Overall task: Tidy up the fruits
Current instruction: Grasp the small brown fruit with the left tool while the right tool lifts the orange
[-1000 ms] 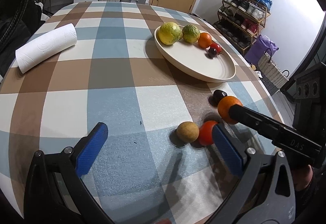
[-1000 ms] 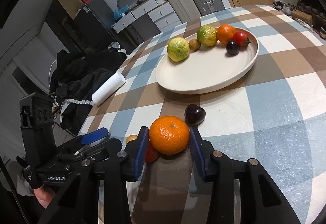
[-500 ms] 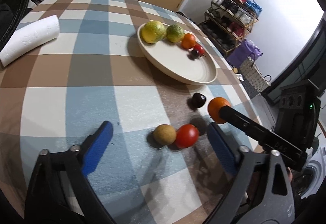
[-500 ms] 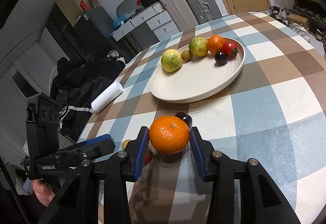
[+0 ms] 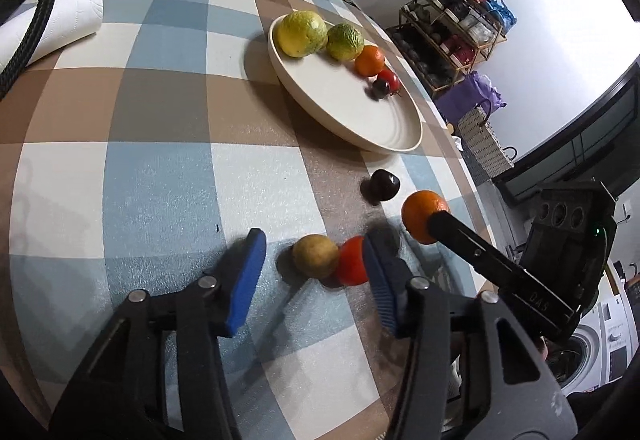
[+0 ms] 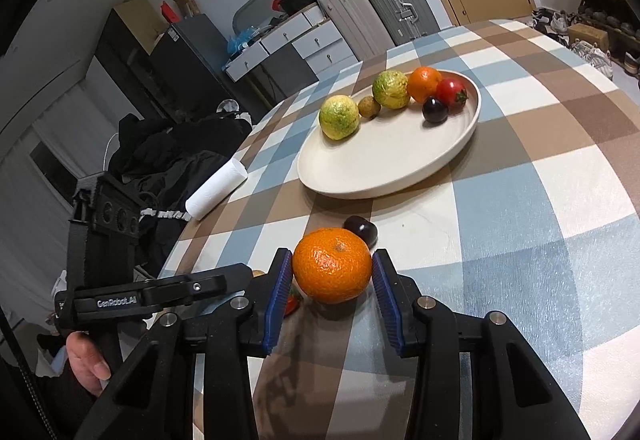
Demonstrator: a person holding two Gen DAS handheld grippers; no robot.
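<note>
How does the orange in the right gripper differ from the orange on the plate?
1. The gripped orange sits between the right gripper's pads; the plate orange is untouched.
2. The gripped orange is off the plate, near the table edge; the plate orange lies in a row of fruit beside a tomato.

Both are round with bright orange peel.

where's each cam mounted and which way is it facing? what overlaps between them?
Left wrist: on the left gripper, aimed down across the table at a tan fruit and tomato; its jaws are closing.
Right wrist: on the right gripper, facing the plate, clamping an orange; a hand shows lower left.
Shared: plate, orange, dark plum, paper roll.
</note>
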